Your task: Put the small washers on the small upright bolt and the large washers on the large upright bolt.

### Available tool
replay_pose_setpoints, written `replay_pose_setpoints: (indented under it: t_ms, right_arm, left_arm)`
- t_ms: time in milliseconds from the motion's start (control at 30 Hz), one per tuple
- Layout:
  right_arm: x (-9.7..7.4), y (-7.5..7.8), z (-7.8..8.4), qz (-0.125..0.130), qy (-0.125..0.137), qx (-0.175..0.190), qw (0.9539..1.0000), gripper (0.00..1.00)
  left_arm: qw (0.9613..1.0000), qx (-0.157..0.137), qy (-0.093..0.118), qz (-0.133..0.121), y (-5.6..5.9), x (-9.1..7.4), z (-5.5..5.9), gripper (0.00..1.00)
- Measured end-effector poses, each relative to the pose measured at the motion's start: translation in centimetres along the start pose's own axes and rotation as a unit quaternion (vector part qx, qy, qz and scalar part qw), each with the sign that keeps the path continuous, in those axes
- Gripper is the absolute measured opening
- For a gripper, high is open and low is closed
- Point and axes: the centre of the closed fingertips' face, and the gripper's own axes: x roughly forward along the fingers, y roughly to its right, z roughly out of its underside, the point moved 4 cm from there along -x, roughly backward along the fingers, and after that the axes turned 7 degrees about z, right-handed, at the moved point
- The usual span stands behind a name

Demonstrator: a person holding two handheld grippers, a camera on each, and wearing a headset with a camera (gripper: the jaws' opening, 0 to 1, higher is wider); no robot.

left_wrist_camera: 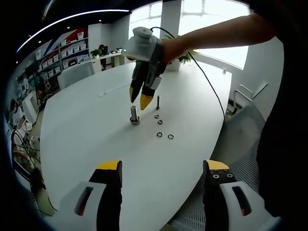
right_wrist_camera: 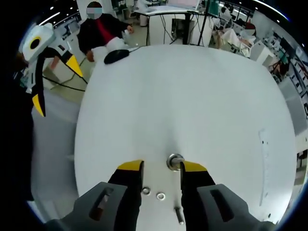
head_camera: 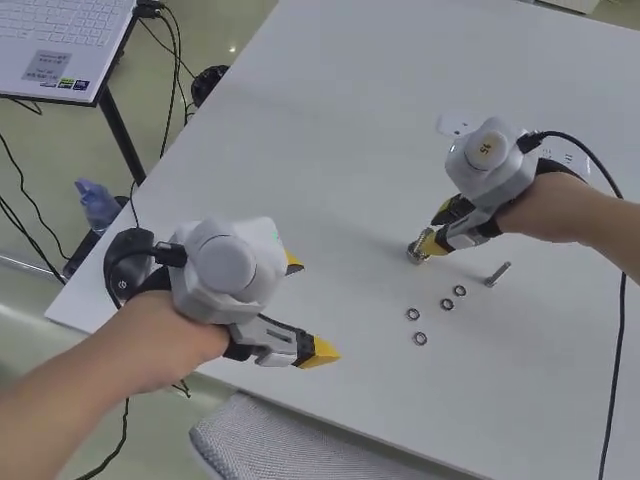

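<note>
A laptop (head_camera: 55, 40) sat on a stand beside the white table (head_camera: 330, 120), a blue bottle (head_camera: 97, 205) on the floor, a grey chair (head_camera: 250, 440) at the near edge.

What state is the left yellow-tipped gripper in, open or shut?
Open. In the left gripper view, the left yellow-tipped gripper has its jaws wide apart, with bare white table between them.

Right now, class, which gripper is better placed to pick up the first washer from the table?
Right. The right gripper hangs open beside the large bolt, with the four washers close by. The left gripper is near the edge of the table, well away.
</note>
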Motion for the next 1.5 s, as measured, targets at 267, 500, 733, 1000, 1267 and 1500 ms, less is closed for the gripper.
replay_pose_setpoints:
  t_ms: [267, 500, 733, 1000, 1267, 1500]
  right_arm:
    - [-0.3, -1.3, 0.6, -0.005, -0.006, -0.017, 0.9998, 0.3]
    - [-0.9, -2.8, 1.1, -0.006, -0.015, -0.017, 0.9997, 0.26]
    - [-0.6, -4.8, 1.5, -0.019, -0.021, -0.018, 0.9994, 0.27]
    - [0.3, -6.4, 2.1, -0.027, -0.023, -0.016, 0.9992, 0.29]
    - [1.7, -7.3, 2.8, -0.019, -0.022, -0.007, 0.9995, 0.28]
    - [3.6, -7.5, 3.8, -0.012, -0.031, 0.014, 0.9994, 0.28]
  left_arm:
    - [1.0, -0.003, -0.005, -0.001, 0.1, -0.3, 0.6, 0.66]
    - [1.0, -0.003, 0.001, -0.007, -0.2, -0.5, 0.7, 0.66]
    - [0.9999, -0.008, 0.0, -0.008, -0.2, -0.4, 0.5, 0.69]
    - [0.9999, -0.014, -0.001, -0.009, -0.4, 0.1, 0.7, 0.77]
    - [0.9999, -0.016, -0.001, 0.003, -0.1, 0.5, 0.8, 0.85]
    - [0.9998, -0.018, -0.004, 0.012, 0.2, 0.9, 0.7, 0.91]
